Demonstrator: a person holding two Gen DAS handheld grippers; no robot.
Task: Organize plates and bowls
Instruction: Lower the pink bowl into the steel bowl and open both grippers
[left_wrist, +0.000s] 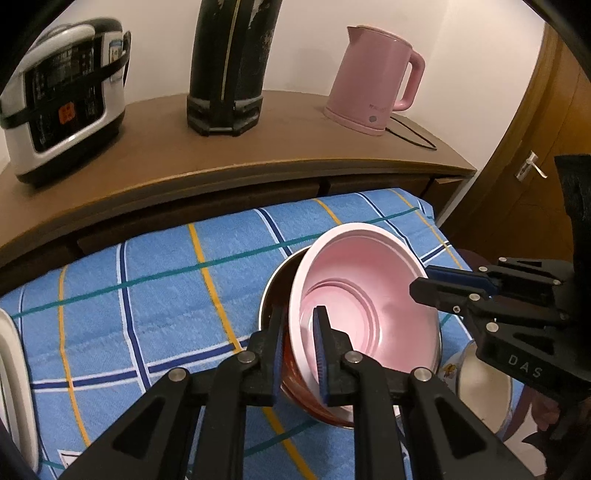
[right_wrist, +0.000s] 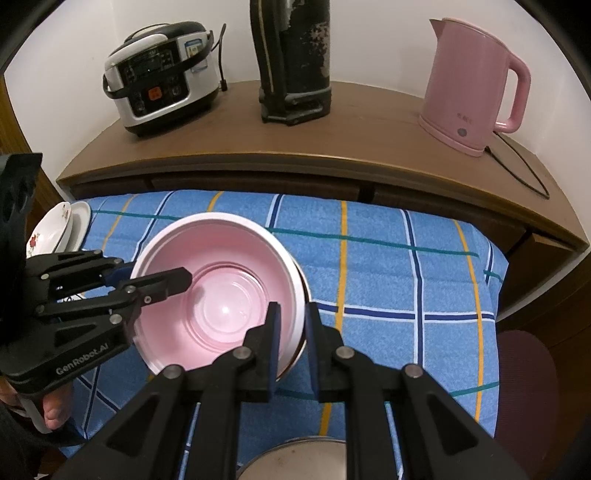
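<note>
A pink bowl (left_wrist: 369, 295) (right_wrist: 221, 295) sits tilted inside a dark metal bowl (left_wrist: 273, 291) with a reddish-brown outside, on a blue checked cloth (left_wrist: 147, 295). My left gripper (left_wrist: 298, 325) (right_wrist: 159, 275) is shut on the near-left rim. One finger is inside the pink bowl, the other outside the metal one. On the opposite rim, my right gripper (right_wrist: 292, 321) (left_wrist: 421, 278) clamps the same way, its inner pad against the pink wall. Both bowls' rims lie between each pair of pads.
A wooden sideboard (right_wrist: 369, 147) behind the cloth carries a rice cooker (right_wrist: 162, 92), a tall black object (right_wrist: 295, 66) and a pink kettle (right_wrist: 469, 88) with its cord. Floral plates (right_wrist: 55, 229) lie left, a white patterned bowl (left_wrist: 480, 387) right, another bowl (right_wrist: 295, 458) near.
</note>
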